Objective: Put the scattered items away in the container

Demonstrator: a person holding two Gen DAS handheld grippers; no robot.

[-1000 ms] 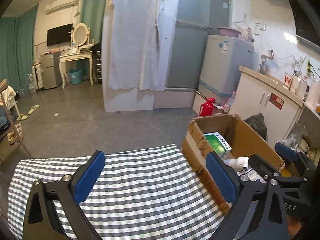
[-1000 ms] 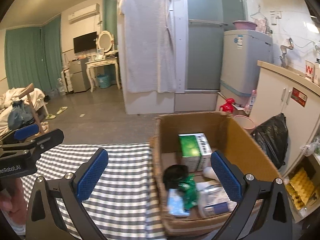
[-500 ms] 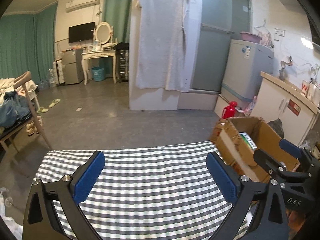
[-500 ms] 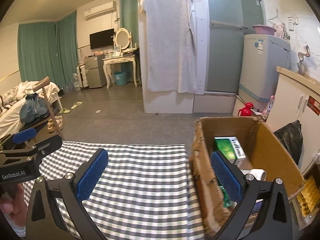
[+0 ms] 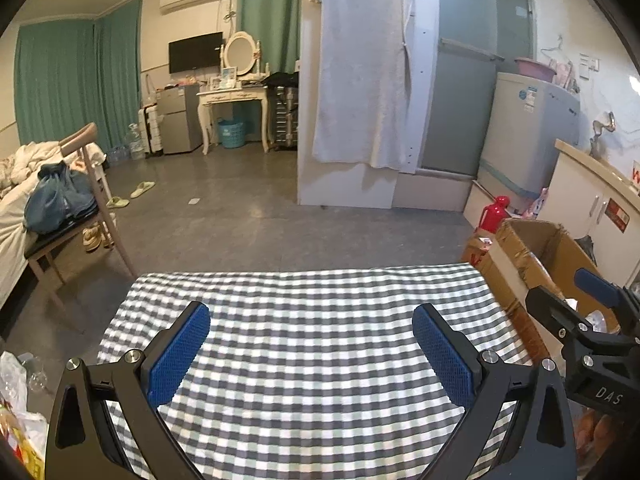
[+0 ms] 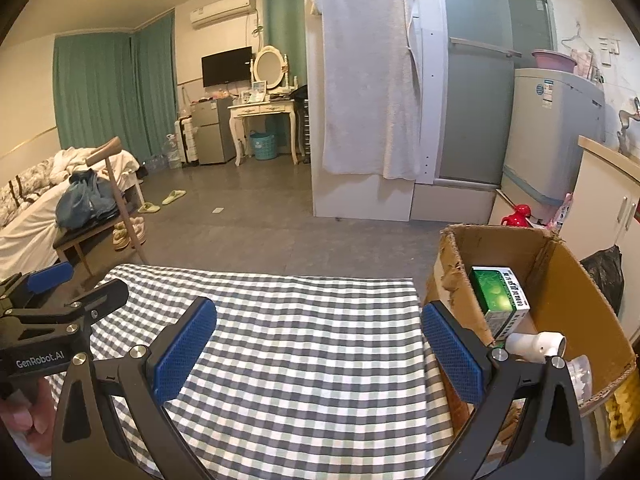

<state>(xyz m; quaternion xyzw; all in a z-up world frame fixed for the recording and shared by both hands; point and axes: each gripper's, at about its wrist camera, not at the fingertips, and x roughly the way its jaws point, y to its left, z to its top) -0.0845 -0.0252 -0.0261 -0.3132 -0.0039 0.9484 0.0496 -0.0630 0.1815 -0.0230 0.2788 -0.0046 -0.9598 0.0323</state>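
A brown cardboard box stands at the right end of the checked tablecloth. In the right wrist view it holds a green and white carton and a white tube-shaped item. The box also shows in the left wrist view. My right gripper is open and empty, over the cloth just left of the box. My left gripper is open and empty over the bare cloth. The right gripper's side shows in the left wrist view. The left gripper's side shows in the right wrist view.
A wooden chair with blue clothes stands left of the table, beside a bed. A white cabinet, a black bag and a red flask are behind the box. Plastic bags lie at the lower left.
Both grippers have drawn back and swung left, away from the box. The box has slid toward the right edge of both views and more bare cloth shows.
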